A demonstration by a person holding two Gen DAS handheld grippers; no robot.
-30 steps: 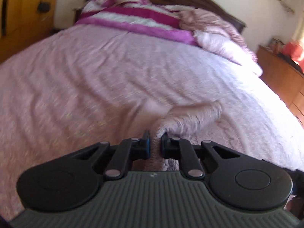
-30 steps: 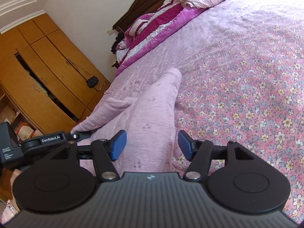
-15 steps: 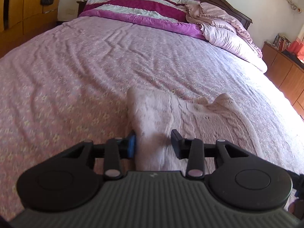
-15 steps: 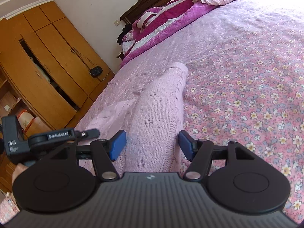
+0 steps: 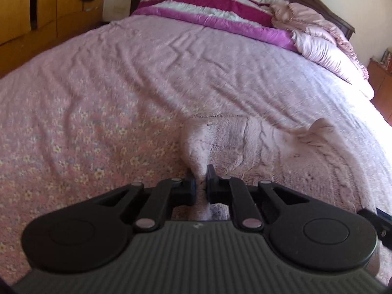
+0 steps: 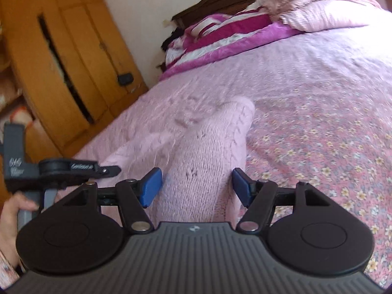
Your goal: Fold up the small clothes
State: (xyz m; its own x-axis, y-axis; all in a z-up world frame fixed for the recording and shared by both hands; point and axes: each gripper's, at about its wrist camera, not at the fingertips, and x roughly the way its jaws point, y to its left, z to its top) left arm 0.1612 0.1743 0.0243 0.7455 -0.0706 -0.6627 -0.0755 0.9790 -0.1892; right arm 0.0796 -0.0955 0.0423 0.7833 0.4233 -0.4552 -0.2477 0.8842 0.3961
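knitwear lies on the bed: a pale pink cable-knit garment (image 5: 264,147) spread flat on the floral pink bedsheet (image 5: 85,122), near the foot end and well apart from the pillows. in the left wrist view the left gripper (image 5: 201,180) has its two black fingers (image 5: 212,183) drawn almost together, pinching a raised fold of the garment's left edge between them; the knit rises in a soft ridge just ahead of the tips while the rest of the piece lies flat off to the right, one corner peaked up.

in the right wrist view the right gripper (image 6: 197,187) stands spread wide, its blue pads (image 6: 152,185) on either side of a long knit part of the same garment (image 6: 208,161) (a sleeve or a folded side, i cannot tell which). the pads do not press on the knit; there is a gap on both sides. to the left in this view the left gripper's body (image 6: 58,171) shows side-on, with a hand (image 6: 9,223) around its grey handle.

at the head of the bed lie a magenta and white striped blanket (image 5: 208,7) and a pale pink ruffled pillow (image 5: 321,39), against a dark wooden headboard (image 6: 220,2). a yellow-brown wooden wardrobe (image 6: 61,61) stands beside the bed, one door slightly ajar.
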